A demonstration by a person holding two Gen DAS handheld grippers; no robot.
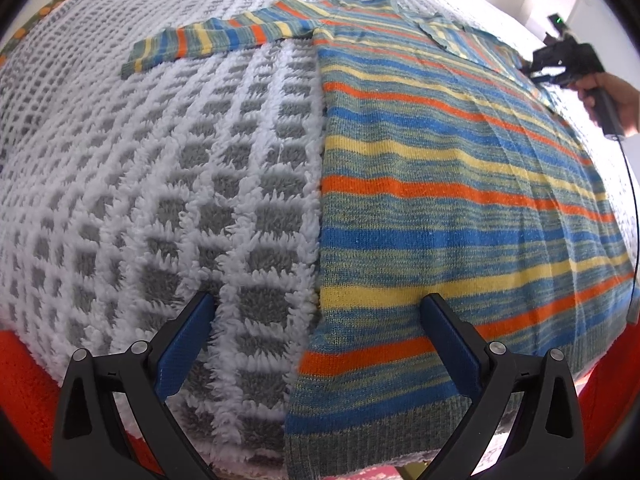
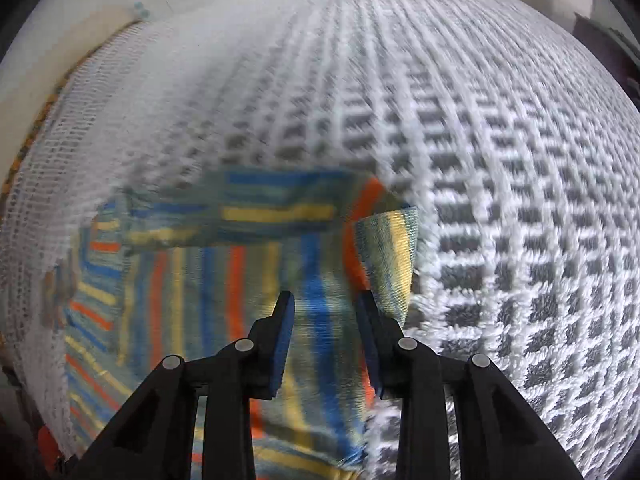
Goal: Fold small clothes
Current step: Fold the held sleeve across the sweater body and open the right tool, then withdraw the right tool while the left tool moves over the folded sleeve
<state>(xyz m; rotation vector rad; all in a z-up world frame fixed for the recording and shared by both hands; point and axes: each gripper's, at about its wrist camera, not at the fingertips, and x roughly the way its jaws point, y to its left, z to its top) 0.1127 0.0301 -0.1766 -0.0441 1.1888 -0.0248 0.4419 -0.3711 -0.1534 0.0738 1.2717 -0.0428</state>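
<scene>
1. My left tongs (image 1: 318,316), bottom of the left wrist view: spread wide, holding nothing, straddling the sweater's side edge just above its hem.
2. Striped sweater (image 1: 440,184), the task's thing: laid flat on the bed, filling the centre and right of the left view, hem nearest me, collar at the upper right.
3. Waffle blanket (image 1: 160,200), grey and white, covering the bed under the sweater; left half of the same view.
4. Left sleeve (image 1: 216,42), upper left of the left view: stretched straight out from the shoulder, not yet folded.
5. My right tongs (image 2: 326,300), bottom centre of the right wrist view: part open, gripping nothing that I can see. That view is blurred.
6. Right sleeve cuff (image 2: 390,256), just beyond the right-hand finger: curled up over the body, apparently mid-fold.
7. Step in hand, as I judge it: folding the sleeves inward.
8. Next move calls for laying the right sleeve flat across the chest, then fetching the left one in.
</scene>
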